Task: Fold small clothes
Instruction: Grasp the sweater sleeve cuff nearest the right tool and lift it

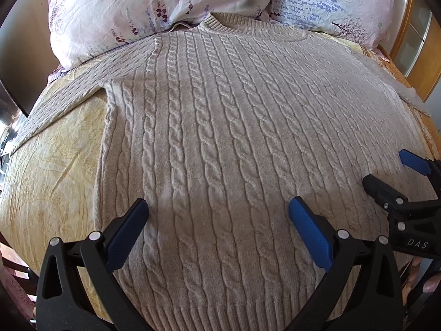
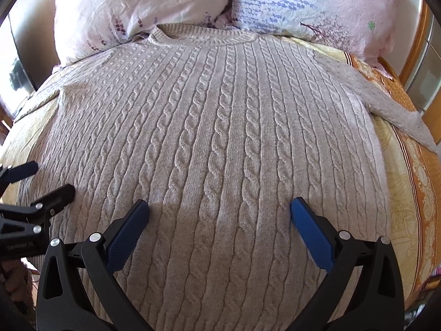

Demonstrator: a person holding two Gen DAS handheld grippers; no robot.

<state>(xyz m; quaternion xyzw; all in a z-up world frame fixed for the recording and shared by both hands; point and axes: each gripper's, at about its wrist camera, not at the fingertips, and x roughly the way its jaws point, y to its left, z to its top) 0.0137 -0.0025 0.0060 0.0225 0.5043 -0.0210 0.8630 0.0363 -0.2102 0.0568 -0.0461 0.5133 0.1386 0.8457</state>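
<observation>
Over the hem: left gripper (image 1: 218, 205) and right gripper (image 2: 219, 206), both spread, holding nothing.
Sweater (image 1: 220, 138): flat, face-up beneath them, collar toward pillows (image 1: 154, 5).
Edges: bedspread (image 1: 55, 165) bare beside each sleeve.

The left wrist camera sat behind its own claw (image 1: 219, 207), low and close over the hem end of the sweater (image 1: 220, 138), and faced forward along the bed (image 1: 49, 171) toward the pillows (image 1: 143, 8) at the far end. It stood toward the garment's left half, so the left sleeve and bare bedding filled that side. The right wrist camera rode behind the right claw (image 2: 220, 208) at much the same height and nearness, facing the same way but set further right, with the orange edge of the bed in sight. Both views shared the sweater's cable-knit front, its collar and both pillows, and each caught the other claw at its inner edge.
</observation>
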